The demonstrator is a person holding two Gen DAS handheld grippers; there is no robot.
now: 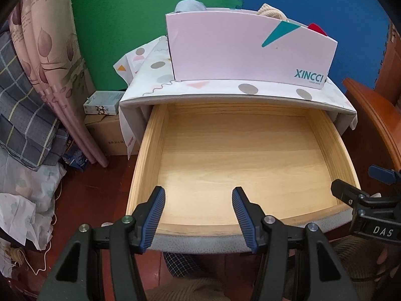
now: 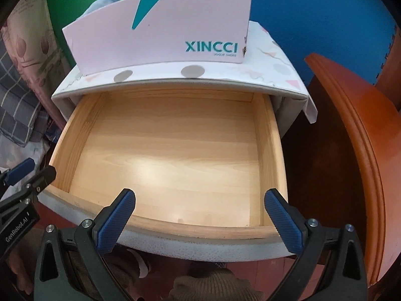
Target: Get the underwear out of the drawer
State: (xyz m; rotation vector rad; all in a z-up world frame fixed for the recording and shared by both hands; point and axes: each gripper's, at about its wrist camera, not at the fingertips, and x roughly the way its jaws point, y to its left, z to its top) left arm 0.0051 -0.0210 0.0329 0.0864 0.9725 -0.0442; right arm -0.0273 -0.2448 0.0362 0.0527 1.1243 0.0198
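The wooden drawer (image 1: pixel 147 150) (image 2: pixel 70 145) of a small cabinet stands pulled out, and I see only bare wood inside it. On the cabinet top sits a pink XINCCI box (image 1: pixel 238 55) (image 2: pixel 163 32) holding rolled cloth: a pale blue piece (image 1: pixel 190 5), a beige one (image 1: pixel 272 12) and a red one (image 1: pixel 317 28). My left gripper (image 1: pixel 198 193) hangs open over the drawer's front edge with nothing between its fingers. My right gripper (image 2: pixel 200 193) is open too, above the front right part of the drawer, and also shows at the right of the left wrist view (image 1: pixel 358 180).
An orange-brown wooden furniture panel (image 2: pixel 351 138) stands close on the drawer's right. Left of the cabinet are a cardboard box (image 1: pixel 110 135), a flowered curtain (image 1: pixel 50 50) and piled checked bedding (image 1: pixel 25 125). A person's knitted garment (image 2: pixel 215 286) shows below the drawer front.
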